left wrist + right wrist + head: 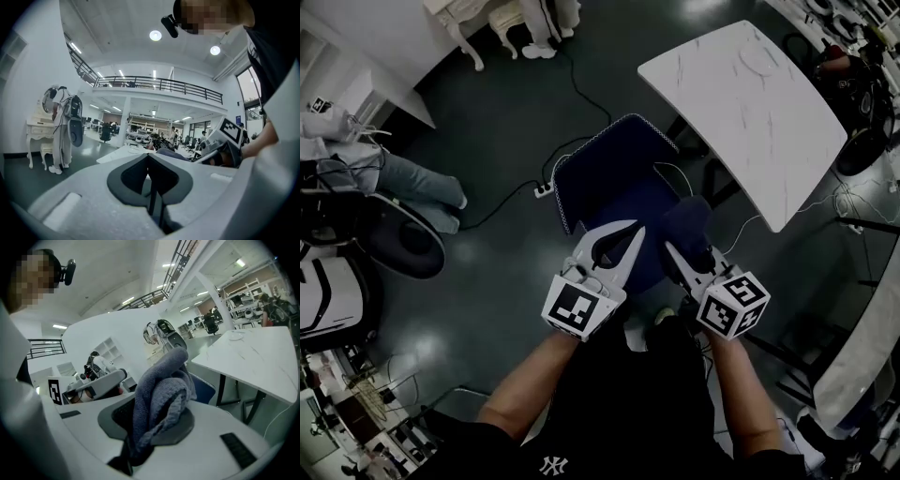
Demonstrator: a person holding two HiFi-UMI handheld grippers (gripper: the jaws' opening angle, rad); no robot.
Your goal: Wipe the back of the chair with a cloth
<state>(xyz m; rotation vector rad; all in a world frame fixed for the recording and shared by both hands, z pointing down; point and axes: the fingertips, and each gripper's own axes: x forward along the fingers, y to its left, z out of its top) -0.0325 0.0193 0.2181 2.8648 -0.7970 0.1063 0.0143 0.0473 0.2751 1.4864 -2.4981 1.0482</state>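
Cloth [687, 225], dark blue-grey and bunched, is clamped between the jaws of the right gripper [692, 256]. In the right gripper view it fills the gap between them and rises in a thick fold past their tips. In the head view the cloth lies over the right part of the chair [609, 178], at the front of the blue pad. Whether it touches the chair cannot be told. The chair is blue with a pale dotted rim. It stands on the dark floor [506, 272] straight ahead of the person, just beside the near corner of the white table [750, 103]. In the right gripper view a piece of its rim shows just behind the cloth, under the table edge. The left gripper [635, 234] is level with the right one and just to its left, over the chair's near edge. Its jaws are closed tip to tip with nothing between them, and only the hollow in their pads stays clear. A power strip [544, 190] with a cable lies on the floor left of the chair. Farther left, a seated person's legs [417, 183] show. In the left gripper view a person in white [61, 133] stands at a dresser [40, 136].
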